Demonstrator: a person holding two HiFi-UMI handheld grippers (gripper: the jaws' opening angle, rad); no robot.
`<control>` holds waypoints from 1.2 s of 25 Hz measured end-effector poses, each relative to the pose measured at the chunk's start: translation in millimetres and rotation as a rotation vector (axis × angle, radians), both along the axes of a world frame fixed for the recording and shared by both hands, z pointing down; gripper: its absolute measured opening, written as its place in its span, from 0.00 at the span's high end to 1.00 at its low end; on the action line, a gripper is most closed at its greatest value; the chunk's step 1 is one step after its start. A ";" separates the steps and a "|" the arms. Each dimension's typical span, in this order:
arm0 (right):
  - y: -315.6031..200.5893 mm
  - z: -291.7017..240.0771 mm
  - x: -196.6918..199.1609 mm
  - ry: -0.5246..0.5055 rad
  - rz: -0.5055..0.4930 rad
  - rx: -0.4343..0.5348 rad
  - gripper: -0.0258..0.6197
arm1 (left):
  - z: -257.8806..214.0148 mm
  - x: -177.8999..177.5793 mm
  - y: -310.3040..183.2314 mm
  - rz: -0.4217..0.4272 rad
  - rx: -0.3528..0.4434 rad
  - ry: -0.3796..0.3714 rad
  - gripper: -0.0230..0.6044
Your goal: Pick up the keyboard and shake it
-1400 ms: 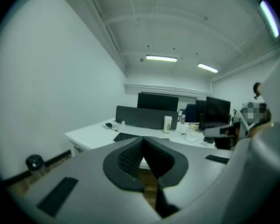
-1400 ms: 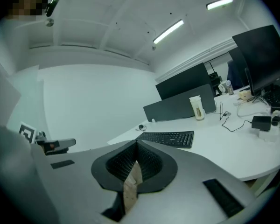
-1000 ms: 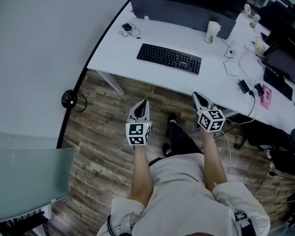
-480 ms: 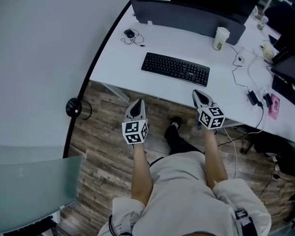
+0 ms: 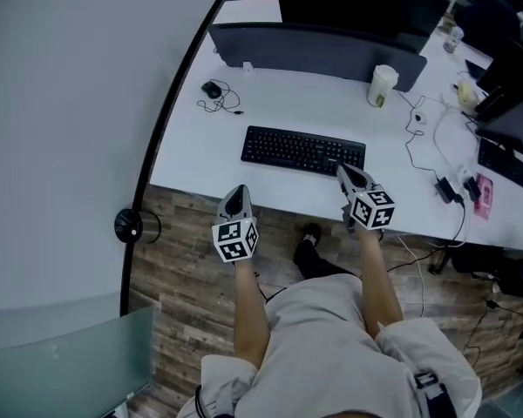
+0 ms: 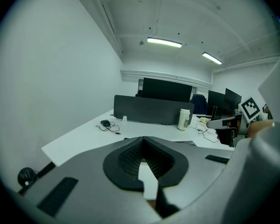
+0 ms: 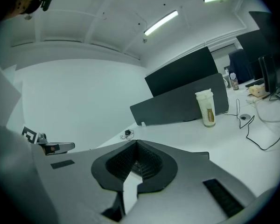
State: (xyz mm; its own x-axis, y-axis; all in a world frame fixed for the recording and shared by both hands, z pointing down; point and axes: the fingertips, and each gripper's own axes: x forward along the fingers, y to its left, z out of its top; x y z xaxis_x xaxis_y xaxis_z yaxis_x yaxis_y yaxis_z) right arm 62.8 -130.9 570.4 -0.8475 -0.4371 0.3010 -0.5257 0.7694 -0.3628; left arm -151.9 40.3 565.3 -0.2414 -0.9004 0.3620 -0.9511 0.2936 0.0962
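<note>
The black keyboard lies flat on the white desk, near its front edge. My left gripper is shut and empty, and hovers over the floor just in front of the desk, left of the keyboard. My right gripper is also shut and empty, with its tip over the keyboard's near right corner. In the left gripper view the closed left gripper points at the desk, and a strip of the keyboard shows behind it. In the right gripper view the closed right gripper hides most of the keyboard.
A dark divider panel with a monitor behind it stands at the desk's back. A paper cup stands back right and a mouse with cable back left. Cables and a power strip lie to the right. A grey wall runs along the left.
Both grippers have come forward to the desk, still shut. The right gripper's tip now reaches the keyboard's near right corner; the left one is at the desk's front edge.
</note>
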 end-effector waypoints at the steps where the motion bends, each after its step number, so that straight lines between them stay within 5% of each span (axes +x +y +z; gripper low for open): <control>1: -7.4 1.5 -1.1 0.005 0.009 -0.007 0.90 | 2.3 -2.9 -6.5 0.007 -0.009 -0.001 0.94; 18: -117.9 27.5 -25.1 0.040 0.171 -0.061 0.90 | 22.1 -83.4 -114.6 0.085 -0.040 0.085 0.94; 30: -137.9 59.5 39.2 0.182 0.360 -0.100 0.90 | 90.4 -112.2 -153.0 0.249 -0.180 0.177 0.94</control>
